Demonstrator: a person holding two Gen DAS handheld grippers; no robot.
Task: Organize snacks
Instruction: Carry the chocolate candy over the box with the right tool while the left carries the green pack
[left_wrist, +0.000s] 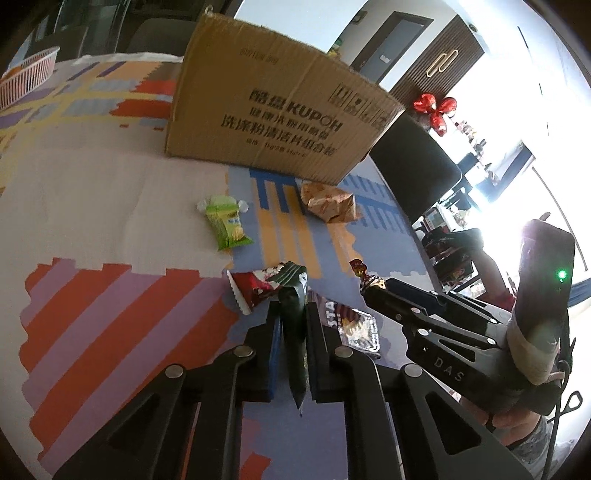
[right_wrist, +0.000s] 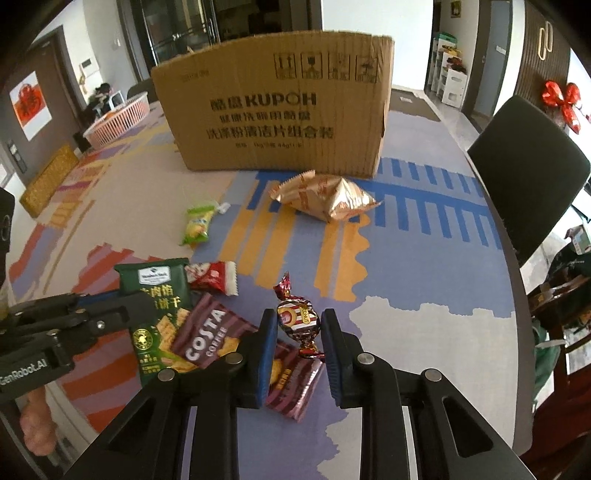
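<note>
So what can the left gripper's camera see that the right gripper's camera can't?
Only the left wrist view shows the right gripper from the side, shut on the striped candy.

Only the right wrist view shows the green cracker packet's printed front, the whole Costa packet, and the yellow mat.

Both show the cardboard box, pink basket, light green snack, gold bag, red packet and black chair.

Strong daylight is admitted through the windows (left_wrist: 554, 122) at the right of the left wrist view, where detail is washed out by glare. The surface (right_wrist: 424, 266) is evenly lit, with soft shadows. Straight lines are bent by fisheye distortion, and corners are vignetted black.
</note>
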